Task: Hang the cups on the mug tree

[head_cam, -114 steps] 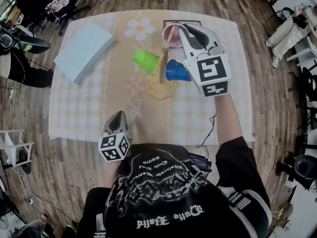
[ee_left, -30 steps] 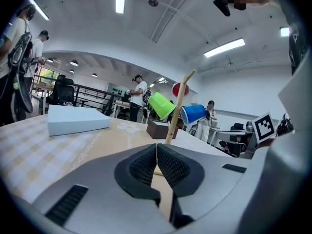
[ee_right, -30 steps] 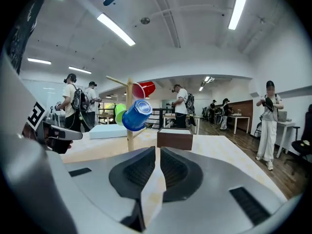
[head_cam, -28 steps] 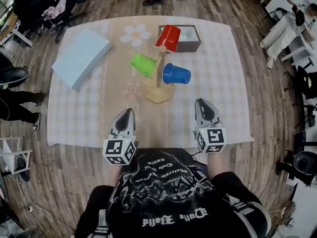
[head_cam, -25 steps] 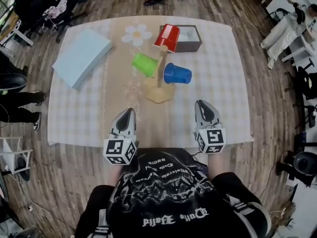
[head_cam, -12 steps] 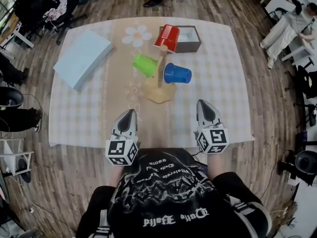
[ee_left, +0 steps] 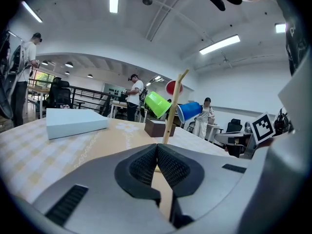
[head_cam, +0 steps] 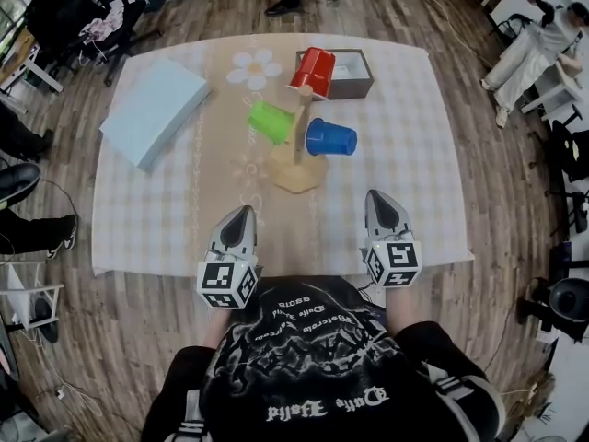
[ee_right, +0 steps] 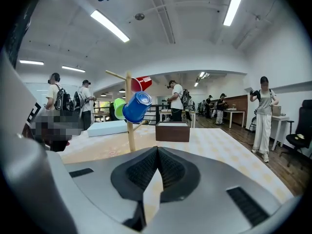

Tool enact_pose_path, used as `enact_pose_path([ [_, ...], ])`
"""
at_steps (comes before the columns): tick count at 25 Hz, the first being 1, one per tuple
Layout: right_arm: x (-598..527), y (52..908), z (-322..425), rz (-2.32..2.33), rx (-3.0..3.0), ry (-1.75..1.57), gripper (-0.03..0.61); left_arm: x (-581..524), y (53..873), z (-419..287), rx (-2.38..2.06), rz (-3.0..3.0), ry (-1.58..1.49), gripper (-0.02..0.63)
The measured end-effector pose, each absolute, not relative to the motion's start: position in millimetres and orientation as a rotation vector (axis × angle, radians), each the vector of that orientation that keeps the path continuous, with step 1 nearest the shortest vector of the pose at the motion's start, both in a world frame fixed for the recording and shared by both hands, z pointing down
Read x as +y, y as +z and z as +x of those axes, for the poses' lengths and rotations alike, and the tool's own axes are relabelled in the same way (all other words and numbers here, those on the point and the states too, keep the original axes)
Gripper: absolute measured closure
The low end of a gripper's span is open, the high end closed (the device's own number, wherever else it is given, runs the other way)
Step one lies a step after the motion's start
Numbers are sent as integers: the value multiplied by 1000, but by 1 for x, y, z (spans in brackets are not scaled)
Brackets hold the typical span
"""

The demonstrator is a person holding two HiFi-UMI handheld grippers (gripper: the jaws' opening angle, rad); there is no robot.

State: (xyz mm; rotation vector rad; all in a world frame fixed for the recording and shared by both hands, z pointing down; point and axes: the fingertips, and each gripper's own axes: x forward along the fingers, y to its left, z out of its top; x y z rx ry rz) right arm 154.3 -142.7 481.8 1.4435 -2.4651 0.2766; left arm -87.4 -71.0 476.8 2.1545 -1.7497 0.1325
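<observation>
cups (head_cam: pixel 331 137), three in all, hung on the mug tree (head_cam: pixel 297 127) at mid-table, well beyond both grippers. nearest, the person's hands were hidden under the marker cubes. the left gripper (head_cam: pixel 242 214) and right gripper (head_cam: pixel 378 197) were at the near edge of the table (head_cam: pixel 414 182), well apart. each had its jaws pressed fully together with nothing between them. whether they rested on the cloth could not be told. farther on stood the tree's base, partly covered from above by the post. the blue cup stuck out to the right and the green cup (head_cam: pixel 270 122) to the left, with their pegs out of sight inside them. the red cup (head_cam: pixel 313 70) was farthest, covering the left end of the brown box (head_cam: pixel 357 74) behind it. in the left gripper view only a small red patch showed past the post. in the right gripper view the green cup was half hidden behind the blue. a pale blue slab (head_cam: pixel 155 107) lay at the far left.
</observation>
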Motion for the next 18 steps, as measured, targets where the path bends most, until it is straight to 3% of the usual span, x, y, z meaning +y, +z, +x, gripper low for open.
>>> enact_pose_path([
  [18,-138,495,142,1372,-2446,293,571,-72,485,-88,-1721,2159,139,594],
])
